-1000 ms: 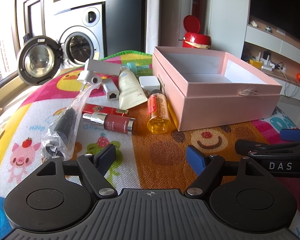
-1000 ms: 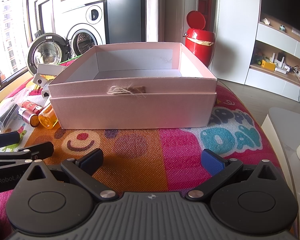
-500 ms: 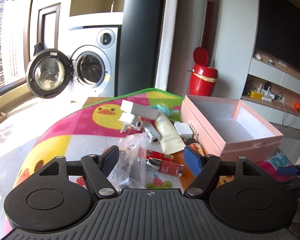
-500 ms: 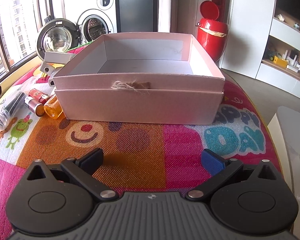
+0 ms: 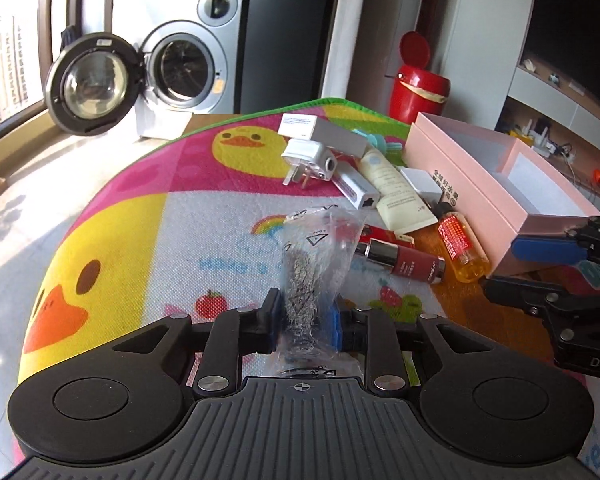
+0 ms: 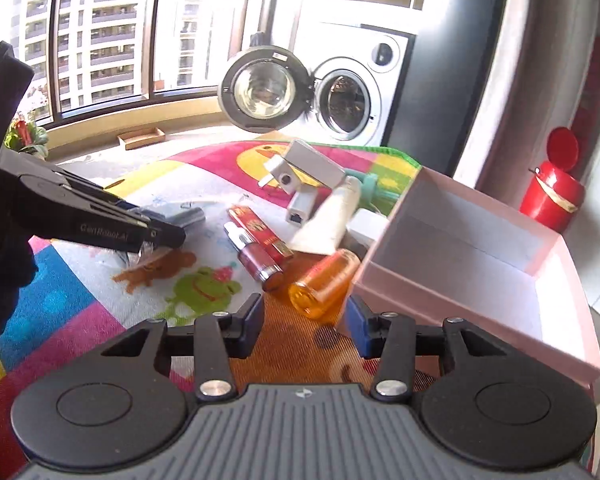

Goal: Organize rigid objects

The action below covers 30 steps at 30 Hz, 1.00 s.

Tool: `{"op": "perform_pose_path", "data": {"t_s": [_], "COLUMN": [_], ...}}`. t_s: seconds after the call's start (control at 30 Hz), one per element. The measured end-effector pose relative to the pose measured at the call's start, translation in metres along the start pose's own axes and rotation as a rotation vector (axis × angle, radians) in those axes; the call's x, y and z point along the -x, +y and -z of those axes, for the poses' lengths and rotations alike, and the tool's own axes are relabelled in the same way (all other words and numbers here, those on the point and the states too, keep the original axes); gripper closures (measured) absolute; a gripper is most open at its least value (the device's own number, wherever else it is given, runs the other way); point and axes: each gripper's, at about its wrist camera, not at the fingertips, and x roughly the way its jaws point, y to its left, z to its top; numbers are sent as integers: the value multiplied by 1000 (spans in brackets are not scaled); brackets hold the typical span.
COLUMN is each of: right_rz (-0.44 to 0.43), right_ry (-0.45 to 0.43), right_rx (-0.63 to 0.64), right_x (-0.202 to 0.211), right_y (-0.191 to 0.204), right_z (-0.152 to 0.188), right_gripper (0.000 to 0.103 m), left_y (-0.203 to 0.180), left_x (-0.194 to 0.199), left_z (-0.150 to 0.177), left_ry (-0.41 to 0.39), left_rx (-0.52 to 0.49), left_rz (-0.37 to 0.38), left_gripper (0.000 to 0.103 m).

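My left gripper [image 5: 304, 324] is closing its jaws on a clear plastic bag [image 5: 316, 256] with a dark item inside, and both pads press on the bag's lower end. From the right wrist view the left gripper [image 6: 168, 236] reaches in from the left over the mat. My right gripper [image 6: 304, 326] is also closing, its pads apart. An orange bottle [image 6: 324, 284] lies on its side just ahead of the tips, not pressed. The open pink box [image 6: 460, 216] stands to the right. In the left wrist view the right gripper [image 5: 500, 268] sits by the orange bottle [image 5: 464, 252].
On the colourful mat [image 5: 120, 240] lie a dark red bottle [image 5: 404, 258], a cream tube [image 5: 396, 196], a white plug [image 5: 310, 160], a small white box [image 5: 420, 184] and the pink box [image 5: 480, 184]. Behind are a washing machine [image 5: 180, 64] and a red bin [image 5: 416, 88].
The left gripper moved up to the plastic bag and closed on it. The right gripper swung left from facing the pink box to the orange bottle, rolled, and narrowed its jaws.
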Motion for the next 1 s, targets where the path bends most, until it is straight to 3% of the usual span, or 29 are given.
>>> {"op": "perform_pose_path", "data": {"t_s": [0.17,0.3,0.47,0.63,0.67,0.73,0.77,0.83,0.9,1.0], "right_rz": [-37,-46,-127,-85,-39,79,135,245,250,173], "right_ry": [29,99,120,128,123,113,110,101,102,105], "right_rx": [73,56,116,217,242,256,254,210,99,-163], "right_x": [-45,-70,-31,11,18,25,26,28,33,36], "right_y": [26,29,29,13,6,-5,-9,-19,-31,-45], "right_z": [-32,-38,-12,24,32,40,43,46,47,49], "right_gripper": [63,79,83,83,80,63,49,41,35,19], "left_y": [14,22,12,-1,-5,-15,-20,-28,-34,-36], "left_x": [10,6,2,1,1,0,0,0,0,1], "left_z": [12,9,8,10,11,12,12,13,13,17], "left_ry": [3,7,3,8,10,14,14,16,18,8], "left_rx": [68,125,98,82,77,66,57,40,22,22], "left_rz": [4,39,57,93,95,79,59,14,-12,-24], "left_gripper": [76,74,73,73,73,73,72,71,70,70]}}
